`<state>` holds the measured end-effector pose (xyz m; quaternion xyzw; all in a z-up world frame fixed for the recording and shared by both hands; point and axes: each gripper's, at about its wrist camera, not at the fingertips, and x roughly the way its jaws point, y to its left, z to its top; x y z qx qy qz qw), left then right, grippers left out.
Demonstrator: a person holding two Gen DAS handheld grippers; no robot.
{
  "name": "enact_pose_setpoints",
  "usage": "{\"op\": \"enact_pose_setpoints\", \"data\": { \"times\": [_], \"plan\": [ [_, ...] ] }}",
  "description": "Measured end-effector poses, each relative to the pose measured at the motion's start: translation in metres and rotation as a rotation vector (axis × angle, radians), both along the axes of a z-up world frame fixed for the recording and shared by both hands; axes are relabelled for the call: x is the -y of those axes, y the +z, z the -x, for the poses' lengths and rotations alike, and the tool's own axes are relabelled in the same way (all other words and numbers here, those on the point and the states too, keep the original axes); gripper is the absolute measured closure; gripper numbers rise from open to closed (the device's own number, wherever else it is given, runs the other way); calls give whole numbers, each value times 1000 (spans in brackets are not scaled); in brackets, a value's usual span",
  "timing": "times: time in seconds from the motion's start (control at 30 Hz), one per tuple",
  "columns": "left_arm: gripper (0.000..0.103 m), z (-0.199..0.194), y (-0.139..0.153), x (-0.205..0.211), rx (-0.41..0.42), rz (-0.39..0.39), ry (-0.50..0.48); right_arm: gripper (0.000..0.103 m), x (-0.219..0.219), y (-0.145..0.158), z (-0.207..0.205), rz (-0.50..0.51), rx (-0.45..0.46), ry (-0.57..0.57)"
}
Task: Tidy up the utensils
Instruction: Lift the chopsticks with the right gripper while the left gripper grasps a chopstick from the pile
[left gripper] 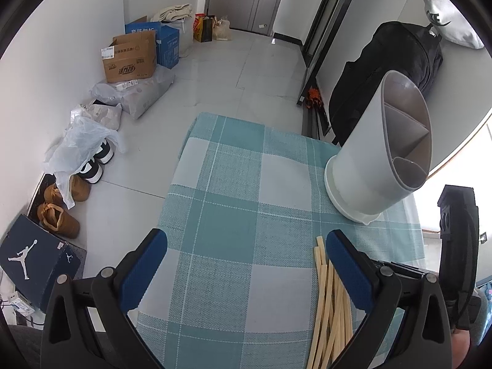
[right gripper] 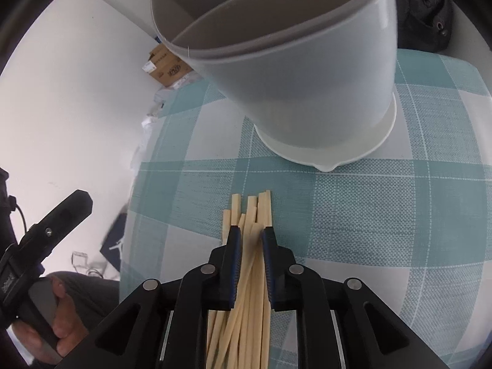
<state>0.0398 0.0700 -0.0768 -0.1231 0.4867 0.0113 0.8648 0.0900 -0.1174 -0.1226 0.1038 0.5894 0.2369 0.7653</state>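
While left gripper [left gripper: 246, 270] idles wide open, right gripper [right gripper: 250, 236] straddles chopsticks [right gripper: 246, 276], jaws narrowed but seemingly not pinching; holder [right gripper: 292, 77] waits beyond, 3 compartments.

The chopsticks [right gripper: 246, 279] looked like pale, matt wood. The utensil holder [right gripper: 295, 70] was smooth, faintly glossy plastic. A coarse woven checked cloth [left gripper: 233, 230] covered the bench.

A desk [left gripper: 233, 215] covered with a teal-and-white checked cloth [right gripper: 369, 209] carries a white utensil holder [left gripper: 381, 156], standing upright on its round base. Near it, a loose bundle of pale chopsticks [right gripper: 249, 215] lies flat on the cloth.
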Motion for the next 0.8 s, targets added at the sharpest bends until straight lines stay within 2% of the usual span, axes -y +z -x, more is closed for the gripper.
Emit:
{"op": "enact_pose_setpoints", "data": {
  "times": [0.13, 0.2, 0.53, 0.67, 0.8],
  "plan": [
    [2, 0, -4, 1, -14, -7, -6, 91, 0, -1, 1, 1, 1, -9],
    [2, 0, -5, 2, -17, -16, -11, 97, 7, 0, 3, -20, -6, -21],
    [2, 3, -20, 17, -83, -52, -47, 99, 37, 8, 2, -154, 11, -95],
    [2, 5, -24, 29, -112, -61, -88, 99, 54, 30, 8, -201, 81, -117],
    [2, 12, -34, 49, -156, -121, -159, 99, 73, 56, 16, -248, 171, -136]
  ]
}}
